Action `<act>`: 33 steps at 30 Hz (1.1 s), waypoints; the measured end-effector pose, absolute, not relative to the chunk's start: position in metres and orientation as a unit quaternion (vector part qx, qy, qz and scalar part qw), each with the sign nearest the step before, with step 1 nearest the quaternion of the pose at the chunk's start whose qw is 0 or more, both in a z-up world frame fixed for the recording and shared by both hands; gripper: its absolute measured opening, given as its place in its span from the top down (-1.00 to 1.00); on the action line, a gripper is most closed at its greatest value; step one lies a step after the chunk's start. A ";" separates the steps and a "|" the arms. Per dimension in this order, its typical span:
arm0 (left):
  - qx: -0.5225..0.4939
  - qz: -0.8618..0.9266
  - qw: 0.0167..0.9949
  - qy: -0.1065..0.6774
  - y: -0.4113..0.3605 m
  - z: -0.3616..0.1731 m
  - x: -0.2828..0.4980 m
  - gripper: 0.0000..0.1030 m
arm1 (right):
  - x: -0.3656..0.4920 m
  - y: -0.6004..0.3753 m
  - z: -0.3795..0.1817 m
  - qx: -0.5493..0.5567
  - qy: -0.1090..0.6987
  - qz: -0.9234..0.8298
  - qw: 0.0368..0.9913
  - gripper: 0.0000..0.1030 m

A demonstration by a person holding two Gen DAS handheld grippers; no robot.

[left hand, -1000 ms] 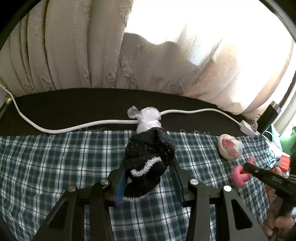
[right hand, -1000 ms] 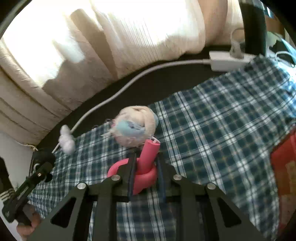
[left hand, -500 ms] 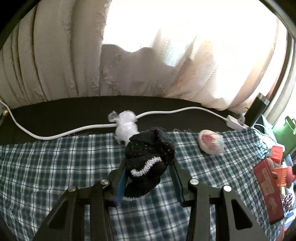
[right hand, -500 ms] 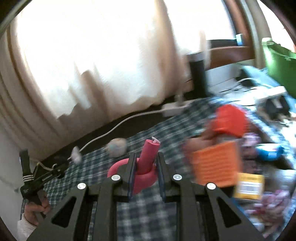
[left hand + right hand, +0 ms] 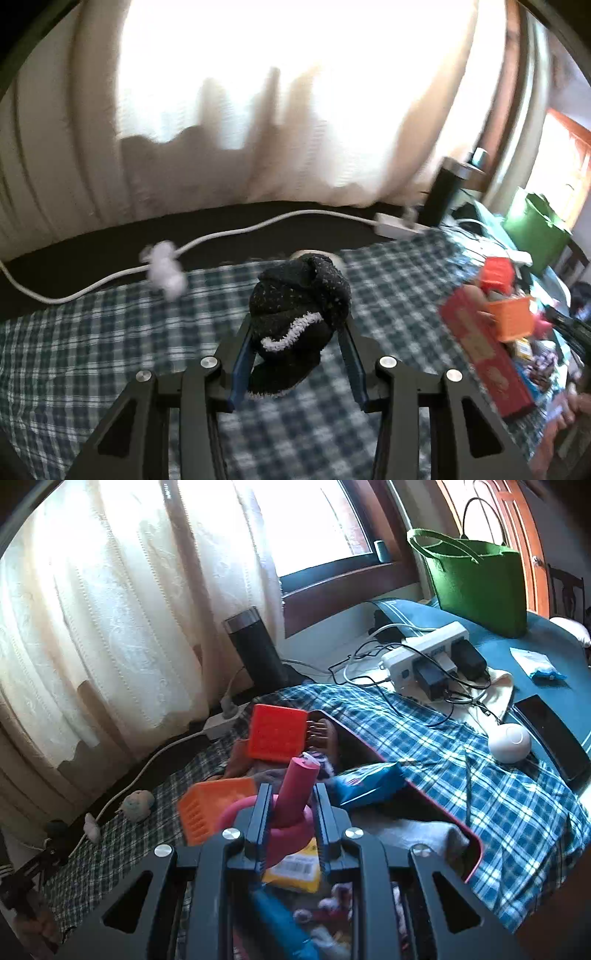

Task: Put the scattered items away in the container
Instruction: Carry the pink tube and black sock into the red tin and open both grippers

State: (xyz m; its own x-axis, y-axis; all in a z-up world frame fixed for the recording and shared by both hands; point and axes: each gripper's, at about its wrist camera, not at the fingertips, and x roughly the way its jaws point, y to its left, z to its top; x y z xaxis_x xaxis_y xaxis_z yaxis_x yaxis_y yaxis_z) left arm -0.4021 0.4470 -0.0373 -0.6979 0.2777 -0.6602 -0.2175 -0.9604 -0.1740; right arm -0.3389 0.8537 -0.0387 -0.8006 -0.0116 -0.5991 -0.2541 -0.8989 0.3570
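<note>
Sunlit curtains [image 5: 110, 609] back a table spread with a plaid cloth [image 5: 92, 332], and over it both tools are loaded. From the left gripper [image 5: 295, 354] outward: its fingers are clamped on a black sock bundle [image 5: 297, 317], speckled and trimmed with a white edge, held above the cloth and well left of the container. It looks soft and light, so the pinch sinks into the roll; a hold across the thick middle, as now, should keep it from unrolling, while a grip on a loose cuff would probably let it sag. Beyond it a pale ball [image 5: 317, 255] peeks out behind, a white wad [image 5: 166, 273] lies by the white cable [image 5: 240, 232], and the red container [image 5: 484, 354] sits off to the right. From the right gripper [image 5: 291, 812] outward: its fingers are closed on the stem of a pink rubbery toy [image 5: 295, 794], the ring part hanging below, directly over the container's red rim [image 5: 476, 849]. The toy seems light and springy (likely to bounce if dropped from height), and the stem gives a firm, non-slip hold. Already in the container lie an orange basket [image 5: 210, 808], a red perforated cube [image 5: 277, 734], a blue packet [image 5: 365, 782] and a yellow packet [image 5: 295, 871]. Farther off stand a dark tumbler [image 5: 255, 650], a power strip [image 5: 424, 653] and a green bag [image 5: 480, 587].
</note>
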 end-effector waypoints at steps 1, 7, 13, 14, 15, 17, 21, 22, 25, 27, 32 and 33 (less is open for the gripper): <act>-0.364 0.920 0.143 -0.037 0.456 -0.035 -0.398 0.12 | -0.341 0.857 -0.041 -0.311 0.217 0.923 0.066 0.54; -0.365 0.911 0.193 -0.019 0.507 -0.028 -0.380 0.12 | -0.353 0.873 -0.057 -0.326 0.226 0.916 0.064 0.54; -0.373 0.898 0.234 -0.012 0.549 -0.027 -0.368 0.12 | -0.357 0.879 -0.064 -0.334 0.222 0.914 0.055 0.54; -0.374 0.895 0.241 -0.010 0.556 -0.027 -0.366 0.12 | -0.357 0.880 -0.065 -0.335 0.221 0.914 0.052 0.54; -0.376 0.893 0.248 -0.009 0.562 -0.027 -0.364 0.12 | -0.358 0.881 -0.065 -0.336 0.220 0.915 0.048 0.54; -0.379 0.888 0.262 -0.006 0.575 -0.027 -0.360 0.12 | -0.357 0.881 -0.064 -0.335 0.218 0.916 0.041 0.53; -0.380 0.879 0.288 0.006 0.601 -0.025 -0.353 0.12 | -0.346 0.884 -0.057 -0.318 0.224 0.921 0.034 0.31; -0.380 0.877 0.294 0.009 0.607 -0.025 -0.352 0.12 | -0.342 0.885 -0.053 -0.310 0.225 0.923 0.036 0.20; -0.380 0.870 0.313 0.017 0.627 -0.024 -0.347 0.12 | -0.326 0.889 -0.041 -0.283 0.217 0.933 0.051 -0.36; -0.380 0.865 0.327 0.022 0.641 -0.024 -0.344 0.12 | -0.316 0.891 -0.033 -0.270 0.208 0.938 0.062 -0.37; -0.380 0.854 0.355 0.030 0.673 -0.024 -0.339 0.12 | -0.296 0.899 -0.023 -0.252 0.215 0.941 0.071 -0.37; -0.381 0.851 0.360 0.033 0.680 -0.025 -0.337 0.12 | -0.293 0.900 -0.022 -0.250 0.217 0.941 0.072 -0.37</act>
State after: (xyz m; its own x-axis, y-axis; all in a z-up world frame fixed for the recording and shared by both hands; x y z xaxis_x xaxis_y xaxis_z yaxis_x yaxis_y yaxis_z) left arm -0.3374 0.6799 -0.0248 -0.4509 0.5875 -0.6720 -0.6376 -0.7388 -0.2181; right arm -0.2930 0.9002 -0.0217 -0.8652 0.0268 -0.5007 -0.2431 -0.8958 0.3721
